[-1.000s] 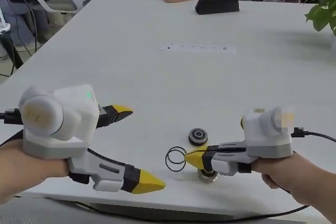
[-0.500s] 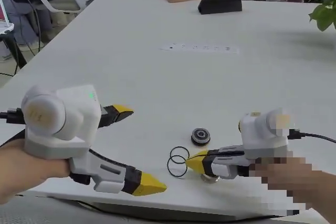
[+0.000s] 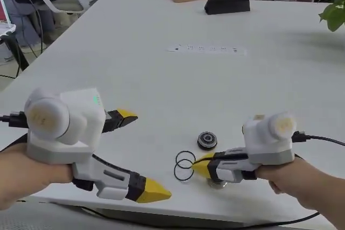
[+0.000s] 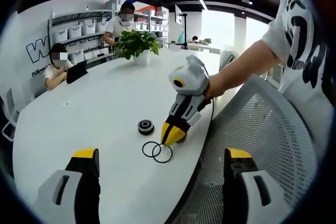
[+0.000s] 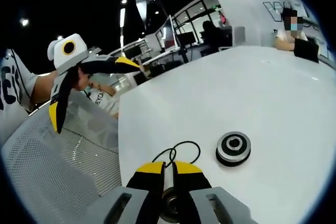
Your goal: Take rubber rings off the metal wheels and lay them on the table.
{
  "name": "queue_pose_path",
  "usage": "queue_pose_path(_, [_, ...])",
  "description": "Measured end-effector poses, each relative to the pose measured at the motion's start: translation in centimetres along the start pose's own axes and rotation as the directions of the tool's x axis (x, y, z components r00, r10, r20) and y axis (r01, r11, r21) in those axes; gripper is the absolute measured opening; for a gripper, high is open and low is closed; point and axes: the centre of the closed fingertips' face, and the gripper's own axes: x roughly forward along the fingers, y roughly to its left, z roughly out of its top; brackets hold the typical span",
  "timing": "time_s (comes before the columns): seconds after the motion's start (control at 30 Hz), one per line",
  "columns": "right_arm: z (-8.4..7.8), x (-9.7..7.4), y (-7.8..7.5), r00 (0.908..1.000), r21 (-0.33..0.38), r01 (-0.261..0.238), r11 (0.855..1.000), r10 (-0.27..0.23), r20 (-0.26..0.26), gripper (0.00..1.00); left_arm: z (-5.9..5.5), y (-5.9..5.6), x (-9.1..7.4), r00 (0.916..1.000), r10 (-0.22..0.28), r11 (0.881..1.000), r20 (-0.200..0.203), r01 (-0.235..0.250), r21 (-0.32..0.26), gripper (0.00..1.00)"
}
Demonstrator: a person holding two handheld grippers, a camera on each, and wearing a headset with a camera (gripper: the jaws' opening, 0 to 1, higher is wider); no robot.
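At table [image 3: 161, 79] edge: 2 rings [image 3: 184, 165] lay off; 1 wheel [image 3: 206, 140] still ringed. L gripper [image 3: 143, 152] gaped; R gripper [image 3: 198, 164] jaws together.

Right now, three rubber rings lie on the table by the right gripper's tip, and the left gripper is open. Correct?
Not three: two rubber rings lie on the table by the tip of the right gripper, as the head view shows. The left gripper is open.

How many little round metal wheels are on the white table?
2. One black-rimmed metal wheel sits free on the white table, just beyond the right tongs. The other wheel lies underneath those tongs, partly hidden.
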Motion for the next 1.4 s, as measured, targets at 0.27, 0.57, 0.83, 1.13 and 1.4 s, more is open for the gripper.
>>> queue_pose_path(0.27, [-0.1, 0.0, -0.3, 0.9998, -0.028, 0.019, 0.999, -0.02, -0.004, 0.15, -0.1, 0.0, 0.1, 1.0, -0.003, 1.0, -0.004, 0.003, -0.001, 0.97])
queue_pose_path(0.57, [0.7, -0.6, -0.3, 0.9992, -0.056, 0.036, 0.998, -0.035, 0.018, 0.26, -0.3, 0.3, 0.3, 0.9999, -0.006, 1.0, -0.011, 0.006, -0.002, 0.97])
queue_pose_path(0.83, [1.9, -1.6, -0.4, 0.9971, -0.083, 0.057, 0.995, -0.053, 0.056, 0.36, 0.0, 0.4, 0.7, 0.9999, -0.012, 1.0, -0.011, 0.012, -0.002, 0.96])
queue_pose_path(1.13, [2.2, -2.9, -1.3, 0.9928, -0.089, 0.095, 0.991, -0.088, 0.082, 0.43, 0.4, 0.6, 1.3, 0.9997, -0.02, 1.0, -0.013, 0.02, 0.003, 0.96])
queue_pose_path(1.4, [2.4, -3.8, -2.1, 0.9876, -0.088, 0.128, 0.988, -0.119, 0.102, 0.47, 0.6, 1.1, 1.7, 0.9996, -0.024, 1.0, -0.014, 0.024, 0.001, 0.96])
